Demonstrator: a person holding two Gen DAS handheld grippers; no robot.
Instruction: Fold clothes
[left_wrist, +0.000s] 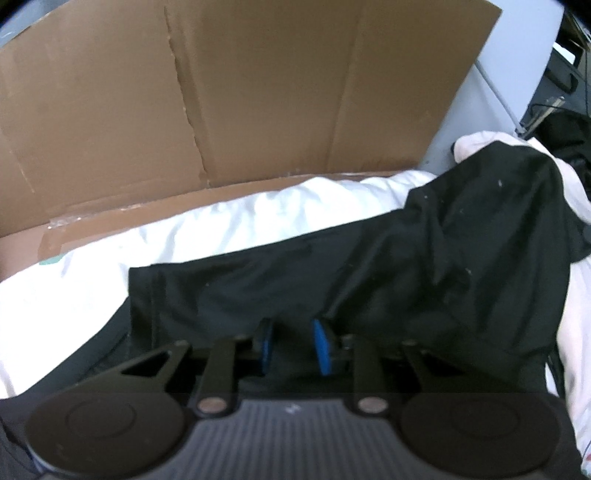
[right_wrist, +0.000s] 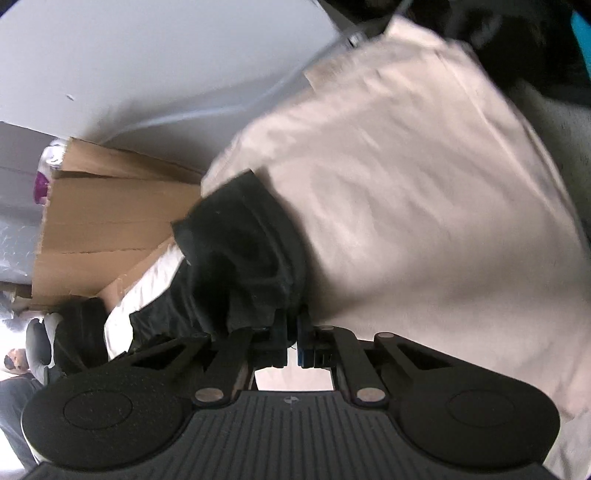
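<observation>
Left claw (left_wrist: 291, 341): blue pads (left_wrist: 322, 347) apart, a clear gap between them, tips pushed against the near edge of the black garment (left_wrist: 369, 258). Cannot tell whether any fabric sits between the pads; nothing is pinched.

The black garment lies spread across the white bedding (left_wrist: 229, 221), a stitched hem at its left end, with its right end lifted into a peak. That raised end runs up toward the pale pink cloth (left_wrist: 565, 192) at the right edge of the bed.

Right claw (right_wrist: 291, 325): pads drawn close, only a thin slit left, clamped on a bunched fold of the same black garment (right_wrist: 240, 258). The fabric hangs in a thick gathered wad off the left side of the claw, trailing down to the white bedding (right_wrist: 147, 288). The view is blurred.

The pale pink cloth (right_wrist: 406, 203) fills most of the right wrist view, just behind and right of the claw, touching the black wad.

Further back: a flattened cardboard sheet (left_wrist: 221, 103) stands upright along the far edge of the bed, its lower flap lying on the bed under the bedding's far edge. The same cardboard sheet (right_wrist: 110, 221) shows in the right view. A grey wall (right_wrist: 166, 55) is behind it. Dark clutter (left_wrist: 569, 74) is at the far right, too blurred to name. A person in a grey sleeve (right_wrist: 37, 347) is at the far left of the right view, small.
</observation>
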